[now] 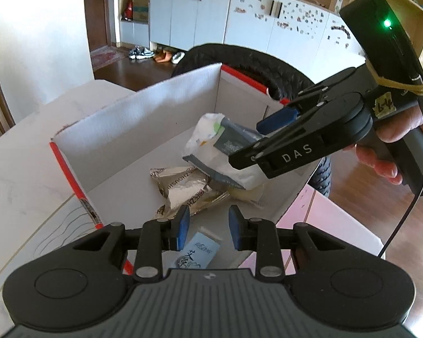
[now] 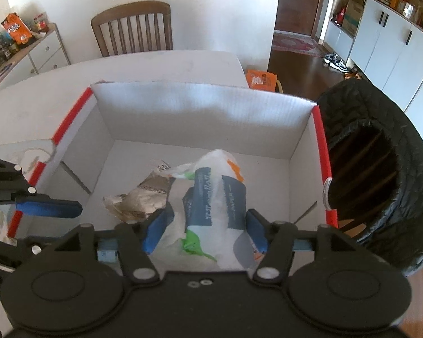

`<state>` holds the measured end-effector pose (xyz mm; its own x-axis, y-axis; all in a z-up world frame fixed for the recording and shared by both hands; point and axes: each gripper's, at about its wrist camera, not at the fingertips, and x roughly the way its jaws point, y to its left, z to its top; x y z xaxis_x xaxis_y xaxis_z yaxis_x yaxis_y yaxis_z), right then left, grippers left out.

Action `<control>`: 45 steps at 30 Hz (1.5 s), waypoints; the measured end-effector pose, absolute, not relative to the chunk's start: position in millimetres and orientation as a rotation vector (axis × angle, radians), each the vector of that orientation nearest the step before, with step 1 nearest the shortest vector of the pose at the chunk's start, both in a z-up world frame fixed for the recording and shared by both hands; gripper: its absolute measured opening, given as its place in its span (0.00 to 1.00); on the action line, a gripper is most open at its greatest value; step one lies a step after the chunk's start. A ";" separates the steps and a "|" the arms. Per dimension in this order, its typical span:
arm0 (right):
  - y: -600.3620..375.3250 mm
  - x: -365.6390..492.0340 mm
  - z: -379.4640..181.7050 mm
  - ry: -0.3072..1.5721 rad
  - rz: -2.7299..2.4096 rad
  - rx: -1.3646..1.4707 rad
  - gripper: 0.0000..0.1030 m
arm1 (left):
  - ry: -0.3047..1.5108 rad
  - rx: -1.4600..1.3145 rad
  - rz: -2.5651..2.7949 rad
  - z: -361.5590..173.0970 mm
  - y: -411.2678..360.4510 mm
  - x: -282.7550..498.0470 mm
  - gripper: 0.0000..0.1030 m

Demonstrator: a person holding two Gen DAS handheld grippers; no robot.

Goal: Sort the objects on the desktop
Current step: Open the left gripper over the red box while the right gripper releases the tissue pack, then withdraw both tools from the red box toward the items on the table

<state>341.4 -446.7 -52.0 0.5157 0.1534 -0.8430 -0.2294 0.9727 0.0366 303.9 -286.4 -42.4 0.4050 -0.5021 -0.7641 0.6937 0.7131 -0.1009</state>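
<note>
A white cardboard box (image 2: 197, 112) with red edges stands on the white table. Inside it lie a crumpled foil packet (image 2: 143, 200), also visible as the foil packet (image 1: 183, 188), and a light-blue sachet (image 1: 200, 250). A white and grey tissue pack (image 2: 211, 197) sits between the pads of my right gripper (image 2: 207, 232), which stand wide beside it without squeezing it. Seen from the left wrist, the tissue pack (image 1: 220, 146) reaches down onto the foil packet under the right gripper (image 1: 248, 143). My left gripper (image 1: 209, 225) hovers over the box's near side, its pads a little apart with nothing between them.
A black quilted jacket (image 2: 380, 174) hangs over a chair right beside the box. A wooden chair (image 2: 132, 28) stands at the table's far side, and an orange bag (image 2: 260, 80) sits behind the box. A pink surface (image 1: 324, 219) adjoins the box. A hand (image 1: 386, 152) holds the right gripper.
</note>
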 end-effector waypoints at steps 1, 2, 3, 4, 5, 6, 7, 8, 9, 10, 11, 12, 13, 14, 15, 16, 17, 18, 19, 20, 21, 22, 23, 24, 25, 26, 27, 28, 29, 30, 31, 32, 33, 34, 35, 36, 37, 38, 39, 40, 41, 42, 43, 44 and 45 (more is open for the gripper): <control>-446.1 339.0 -49.0 0.998 0.234 -0.081 0.61 | 0.864 0.244 -0.768 -40.5 -285.1 302.3 0.27; -445.1 336.9 -46.1 0.993 0.239 -0.083 0.61 | 0.857 0.240 -0.769 -38.5 -283.7 300.3 0.27; -443.8 334.4 -42.8 0.985 0.244 -0.088 0.61 | 0.852 0.235 -0.770 -37.0 -281.9 298.4 0.27; -442.6 331.8 -40.0 0.978 0.247 -0.092 0.61 | 0.846 0.230 -0.771 -35.2 -280.3 296.0 0.27; -440.9 328.6 -36.9 0.970 0.254 -0.094 0.61 | 0.838 0.225 -0.770 -33.1 -278.3 293.7 0.27; -439.7 325.0 -34.6 0.965 0.260 -0.095 0.61 | 0.834 0.219 -0.771 -31.2 -275.2 290.6 0.27; -438.6 321.9 -31.7 0.959 0.266 -0.095 0.61 | 0.828 0.208 -0.772 -28.5 -271.6 287.5 0.27; -438.8 318.5 -28.2 0.953 0.269 -0.092 0.61 | 0.821 0.194 -0.770 -25.8 -267.8 284.8 0.27; -438.0 315.0 -25.3 0.946 0.272 -0.088 0.61 | 0.816 0.186 -0.770 -23.4 -265.3 281.7 0.27; -437.6 311.1 -21.9 0.939 0.278 -0.082 0.61 | 0.810 0.177 -0.774 -21.4 -262.3 279.0 0.27; -437.2 307.2 -18.3 0.930 0.281 -0.075 0.61 | 0.807 0.166 -0.774 -19.2 -258.8 276.1 0.27; -436.7 303.3 -14.8 0.922 0.282 -0.063 0.61 | 0.806 0.154 -0.769 -17.1 -255.3 273.0 0.27; -436.4 299.3 -11.0 0.914 0.290 -0.046 0.62 | 0.801 0.145 -0.763 -15.1 -252.2 269.8 0.27; -435.2 295.7 -8.6 0.910 0.297 -0.036 0.62 | 0.794 0.138 -0.757 -12.9 -248.6 266.1 0.27; -433.5 292.2 -6.4 0.907 0.300 -0.031 0.62 | 0.787 0.133 -0.750 -10.7 -245.1 262.6 0.27; -431.6 288.6 -4.8 0.905 0.301 -0.029 0.62 | 0.780 0.130 -0.742 -9.1 -241.9 259.7 0.27; -429.3 285.3 -3.2 0.904 0.304 -0.028 0.62 | 0.775 0.126 -0.734 -7.4 -238.5 256.7 0.27; -426.6 281.9 -1.6 0.902 0.307 -0.027 0.62 | 0.771 0.119 -0.728 -5.4 -234.6 253.8 0.27; -424.4 278.5 0.0 0.899 0.312 -0.027 0.62 | 0.769 0.111 -0.722 -4.0 -230.7 251.5 0.27; -421.1 275.2 1.8 0.895 0.318 -0.029 0.62 | 0.767 0.101 -0.720 -2.5 -226.7 248.9 0.27; -418.2 272.0 3.6 0.890 0.322 -0.032 0.62 | 0.764 0.094 -0.717 -0.5 -222.7 246.0 0.27; -415.0 268.5 5.6 0.884 0.327 -0.033 0.62 | 0.760 0.090 -0.713 1.0 -219.0 242.8 0.27; -411.6 265.1 7.3 0.877 0.332 -0.033 0.63 | 0.757 0.085 -0.709 2.4 -215.2 239.6 0.27; -408.1 261.6 8.9 0.871 0.337 -0.031 0.63 | 0.755 0.079 -0.706 3.7 -211.1 236.5 0.27; -404.9 259.2 9.9 0.867 0.343 -0.025 0.64 | 0.751 0.073 -0.702 4.8 -206.7 233.6 0.28; -401.1 256.7 10.4 0.867 0.347 -0.021 0.65 | 0.747 0.069 -0.696 5.8 -202.4 230.3 0.29; -397.1 254.4 10.3 0.866 0.348 -0.020 0.65 | 0.744 0.067 -0.692 7.7 -197.6 226.6 0.31; -392.5 250.9 10.8 0.864 0.352 -0.022 0.65 | 0.742 0.063 -0.691 8.6 -193.1 223.9 0.40; -388.3 248.1 11.2 0.862 0.355 -0.025 0.65 | 0.741 0.058 -0.688 9.2 -188.2 221.2 0.46; -384.0 245.2 11.5 0.860 0.358 -0.025 0.65 | 0.743 0.050 -0.688 9.5 -183.2 218.8 0.56; -379.8 242.3 11.6 0.859 0.361 -0.023 0.66 | 0.741 0.043 -0.688 10.1 -177.1 216.0 0.58; -374.8 239.3 11.7 0.859 0.367 -0.022 0.66 | 0.737 0.041 -0.686 11.1 -171.0 213.2 0.58; -370.3 236.7 11.5 0.858 0.370 -0.023 0.66 | 0.736 0.041 -0.680 10.8 -166.2 211.5 0.58; -365.9 234.3 11.3 0.858 0.374 -0.024 0.66 | 0.734 0.038 -0.677 11.3 -159.4 208.3 0.58; -360.9 231.2 11.0 0.859 0.381 -0.025 0.67 | 0.732 0.037 -0.675 11.6 -152.5 205.7 0.58; -355.5 228.7 10.9 0.859 0.385 -0.029 0.67 | 0.730 0.037 -0.672 11.9 -147.4 203.3 0.59; -349.9 225.9 10.6 0.857 0.385 -0.034 0.67 | 0.728 0.039 -0.668 12.3 -141.4 200.7 0.61; -344.1 223.9 10.5 0.858 0.385 -0.035 0.67 | 0.722 0.041 -0.664 12.9 -134.5 197.6 0.62; -338.9 222.8 10.7 0.860 0.387 -0.032 0.68 | 0.718 0.042 -0.662 13.7 -129.3 195.1 0.63; -332.7 221.2 11.0 0.860 0.392 -0.028 0.68 | 0.713 0.043 -0.658 14.1 -123.4 192.2 0.64; -326.9 219.5 11.2 0.860 0.395 -0.028 0.68 | 0.710 0.041 -0.654 14.3 -116.1 189.2 0.64; -321.0 218.2 11.5 0.859 0.398 -0.030 0.68 | 0.709 0.039 -0.650 15.2 -109.7 186.5 0.67; -314.8 216.6 11.9 0.857 0.403 -0.033 0.68 | 0.707 0.037 -0.647 15.0 -103.4 183.7 0.69; -308.6 215.5 11.9 0.856 0.409 -0.037 0.69 | 0.708 0.035 -0.646 14.6 -95.7 180.7 0.70; -301.8 214.2 12.0 0.856 0.414 -0.040 0.69 | 0.708 0.035 -0.646 14.2 -89.9 178.4 0.72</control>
